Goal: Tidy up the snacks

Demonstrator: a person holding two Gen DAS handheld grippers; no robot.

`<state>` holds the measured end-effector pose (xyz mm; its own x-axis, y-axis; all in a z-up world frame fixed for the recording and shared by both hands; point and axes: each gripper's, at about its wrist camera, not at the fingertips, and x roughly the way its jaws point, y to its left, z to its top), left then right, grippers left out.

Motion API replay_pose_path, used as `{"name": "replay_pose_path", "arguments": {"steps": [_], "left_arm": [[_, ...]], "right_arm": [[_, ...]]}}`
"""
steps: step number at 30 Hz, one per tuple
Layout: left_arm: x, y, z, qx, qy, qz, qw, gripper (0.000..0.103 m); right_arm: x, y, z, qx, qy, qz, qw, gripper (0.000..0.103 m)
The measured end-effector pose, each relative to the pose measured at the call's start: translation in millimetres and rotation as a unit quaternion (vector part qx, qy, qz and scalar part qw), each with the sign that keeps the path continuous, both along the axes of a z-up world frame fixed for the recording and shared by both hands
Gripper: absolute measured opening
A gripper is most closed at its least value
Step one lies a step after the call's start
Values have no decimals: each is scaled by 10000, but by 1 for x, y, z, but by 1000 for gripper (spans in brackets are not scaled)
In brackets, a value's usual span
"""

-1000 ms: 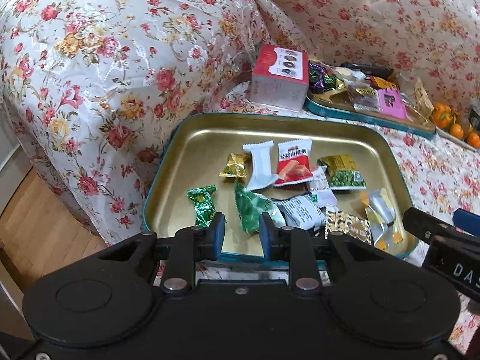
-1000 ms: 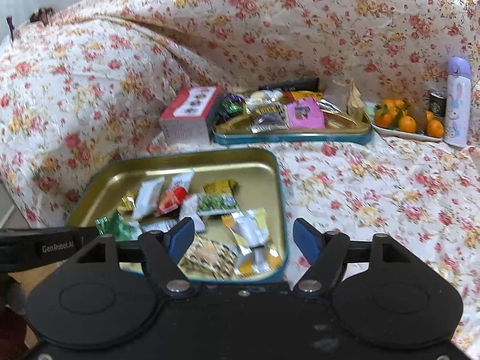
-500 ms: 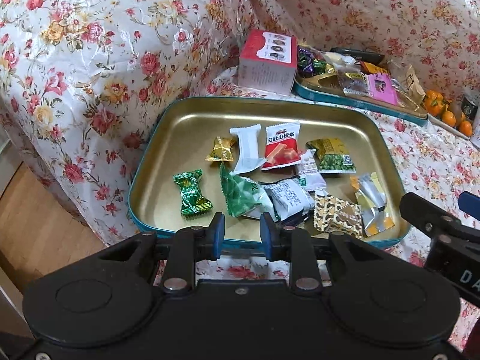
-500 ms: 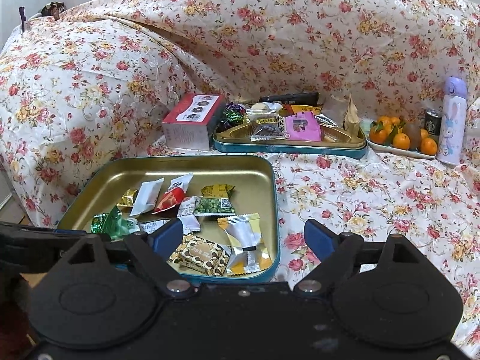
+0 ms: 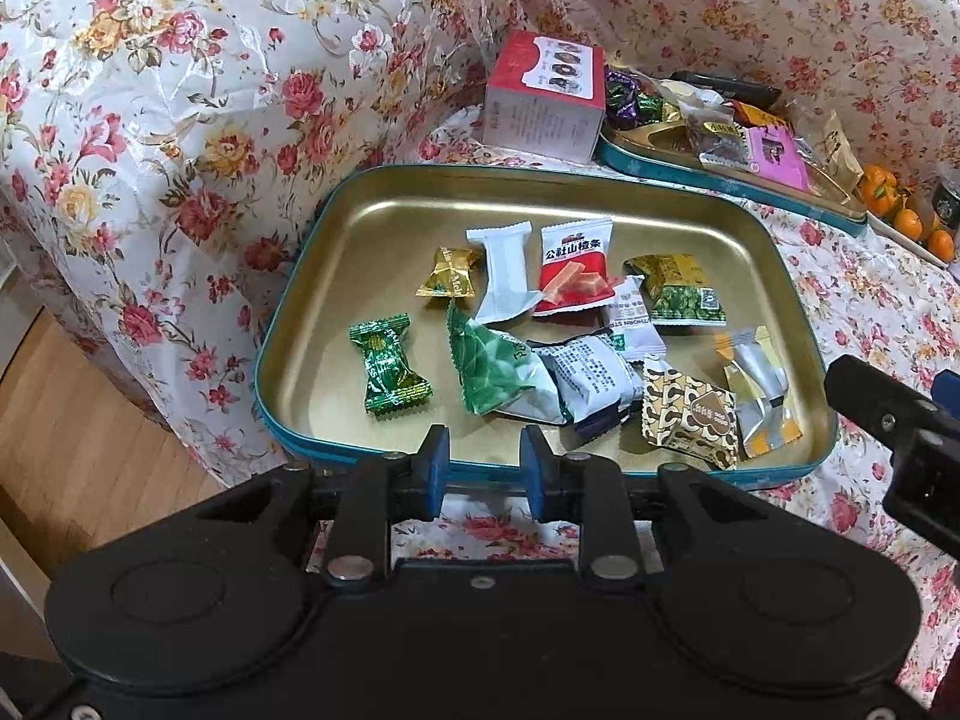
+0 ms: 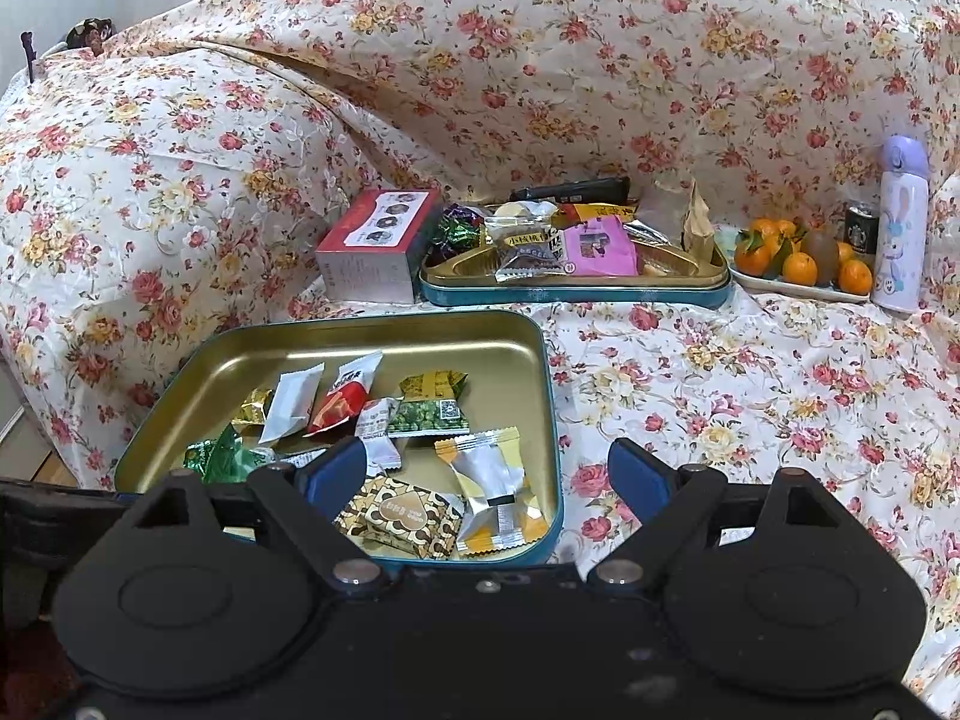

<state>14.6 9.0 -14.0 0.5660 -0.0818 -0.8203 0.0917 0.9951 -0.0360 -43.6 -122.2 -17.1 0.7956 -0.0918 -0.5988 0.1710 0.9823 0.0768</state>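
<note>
Both grippers hang empty at the near rim of the gold tin tray (image 5: 312,276) of loose snacks on the flowered cloth (image 6: 750,396).

The left gripper (image 5: 483,468) has its jaws narrowly apart with nothing between them, much as a second ago, just above the tray's near rim; the tray now sits higher and fuller in its view than before. The right gripper (image 6: 487,474) is spread wide, wider than a second ago, with nothing gripped, over the tray's near right corner, where the brown patterned packet (image 6: 399,513) and the silver-and-yellow packet (image 6: 492,495) lie. Inside the tray, the green twist candy (image 5: 390,372) lies alone toward the left. Beyond the tray stand the red-topped box (image 6: 375,246) and a second tin of snacks (image 6: 576,294). None of these has shifted.
</note>
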Motion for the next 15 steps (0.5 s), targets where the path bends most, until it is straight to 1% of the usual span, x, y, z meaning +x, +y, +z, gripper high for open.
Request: {"name": "replay_pose_path", "arguments": {"steps": [15], "left_arm": [[-2, -2, 1, 86, -43, 37, 9999, 36]], "right_arm": [[0, 0, -2, -28, 33, -119, 9999, 92]]}}
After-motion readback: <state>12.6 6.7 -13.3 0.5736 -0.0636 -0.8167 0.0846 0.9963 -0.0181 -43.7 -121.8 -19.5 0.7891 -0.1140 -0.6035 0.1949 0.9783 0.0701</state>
